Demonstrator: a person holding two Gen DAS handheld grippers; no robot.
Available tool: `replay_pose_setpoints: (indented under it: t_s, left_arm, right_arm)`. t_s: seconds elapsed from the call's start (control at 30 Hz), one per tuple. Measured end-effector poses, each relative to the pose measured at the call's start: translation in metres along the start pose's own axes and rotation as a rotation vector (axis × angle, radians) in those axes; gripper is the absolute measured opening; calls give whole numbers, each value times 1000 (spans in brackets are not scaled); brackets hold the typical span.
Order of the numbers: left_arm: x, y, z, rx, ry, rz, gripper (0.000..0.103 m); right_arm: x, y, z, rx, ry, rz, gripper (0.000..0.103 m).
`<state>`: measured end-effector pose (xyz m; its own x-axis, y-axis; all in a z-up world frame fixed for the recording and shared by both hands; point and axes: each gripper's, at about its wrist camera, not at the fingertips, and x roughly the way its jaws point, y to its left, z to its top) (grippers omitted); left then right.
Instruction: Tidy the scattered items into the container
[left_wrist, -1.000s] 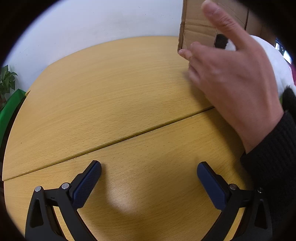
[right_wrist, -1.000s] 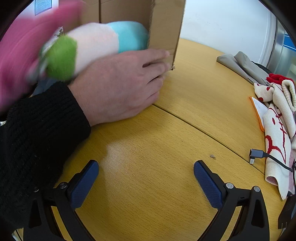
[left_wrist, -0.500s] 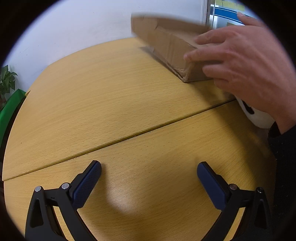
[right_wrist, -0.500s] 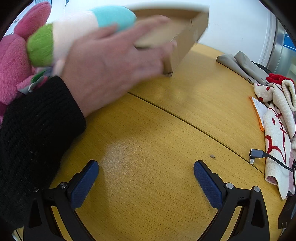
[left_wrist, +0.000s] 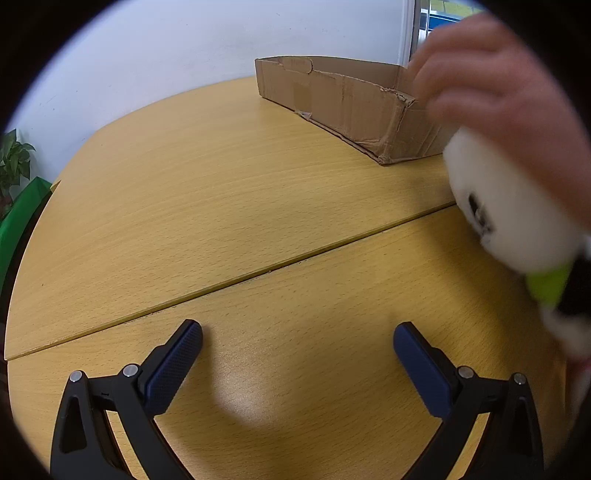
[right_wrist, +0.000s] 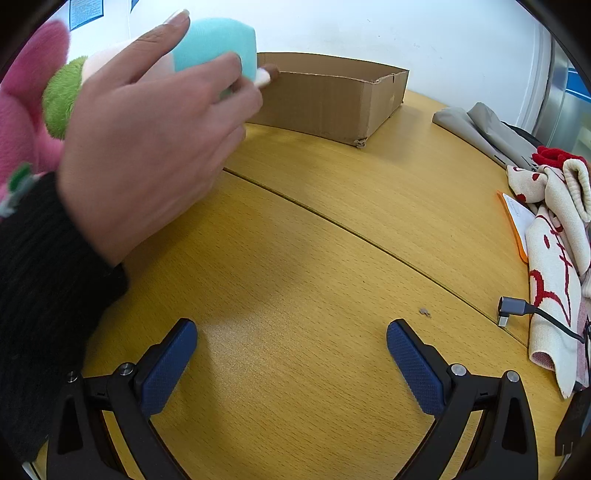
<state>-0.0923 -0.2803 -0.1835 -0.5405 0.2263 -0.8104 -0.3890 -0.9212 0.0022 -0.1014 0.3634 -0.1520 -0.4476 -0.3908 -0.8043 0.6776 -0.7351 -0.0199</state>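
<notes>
— Where's your hand (right_wrist: 147, 147)?
— Yours reaches over the table (right_wrist: 314, 277), fingers on a plush toy (right_wrist: 214, 44) beside the cardboard box (right_wrist: 332, 107); its grip looks loose, though blurred.
— And your grippers?
— Left gripper (left_wrist: 297, 354) and right gripper (right_wrist: 291, 350) both spread wide, empty. Cloths (right_wrist: 554, 240) and a cable (right_wrist: 517, 308) lie right.

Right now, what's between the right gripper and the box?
Just bare table, crossed by a seam. The right wrist view shows nothing lying between the right gripper and the box; a hand hovers off to the left.
</notes>
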Motion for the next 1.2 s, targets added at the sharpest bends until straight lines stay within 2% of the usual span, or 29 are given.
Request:
replay_pose_setpoints:
  t_s: [0.07, 1.2]
  left_arm:
    - [2, 13, 5, 0, 1, -1, 103]
    - [1, 11, 10, 0, 1, -2, 103]
  right_arm:
    - [0, 0, 0, 0, 0, 0, 103]
    - [0, 0, 0, -2, 0, 2, 103]
